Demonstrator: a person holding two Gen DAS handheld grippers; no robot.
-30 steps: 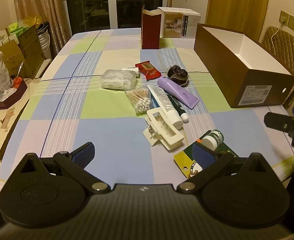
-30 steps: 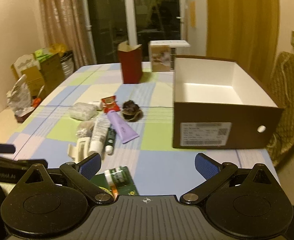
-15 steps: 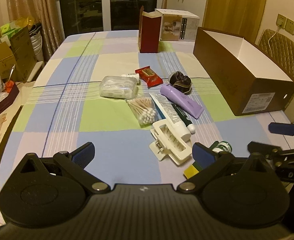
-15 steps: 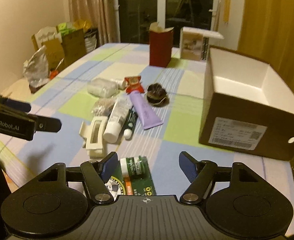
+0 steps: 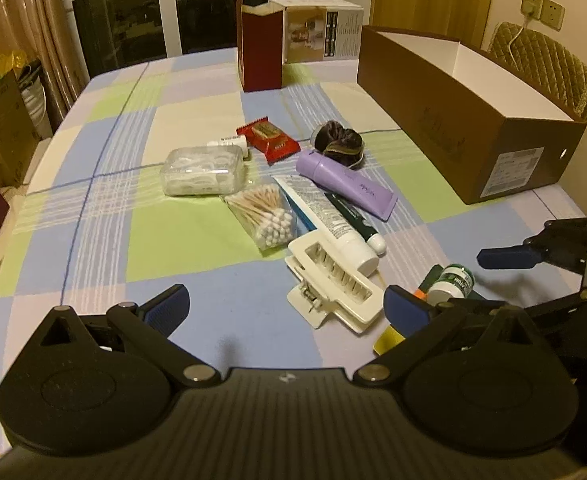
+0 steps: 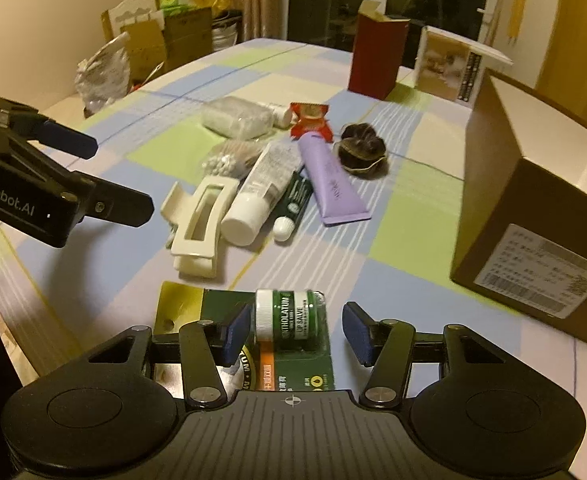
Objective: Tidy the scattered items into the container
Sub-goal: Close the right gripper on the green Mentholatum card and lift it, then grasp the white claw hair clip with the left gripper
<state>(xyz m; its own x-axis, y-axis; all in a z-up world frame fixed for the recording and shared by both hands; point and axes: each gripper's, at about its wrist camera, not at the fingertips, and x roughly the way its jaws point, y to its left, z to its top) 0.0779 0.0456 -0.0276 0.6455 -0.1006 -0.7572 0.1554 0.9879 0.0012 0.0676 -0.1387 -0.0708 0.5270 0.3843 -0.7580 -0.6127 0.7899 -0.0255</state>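
A green lip-salve pack (image 6: 289, 316) on its card lies at the table's near edge; it also shows in the left wrist view (image 5: 451, 282). My right gripper (image 6: 297, 330) is open, its jaws on either side of the jar. My left gripper (image 5: 285, 306) is open and empty above the table, near a white hair claw (image 5: 333, 284). Beyond lie a white tube (image 5: 325, 216), a purple tube (image 5: 345, 180), cotton swabs (image 5: 263, 216), a clear box (image 5: 203, 170), a red packet (image 5: 267, 140) and a dark scrunchie (image 5: 339, 142). The open brown box (image 5: 465, 108) stands at right.
A dark red carton (image 5: 259, 54) and a white printed box (image 5: 319, 34) stand at the table's far end. A padded chair (image 5: 541, 64) is behind the brown box. Bags and cartons (image 6: 153, 36) sit beyond the left table edge.
My right gripper has come down and forward around the lip-salve pack, with its jaws narrower. My left gripper has shifted slightly and stays open.
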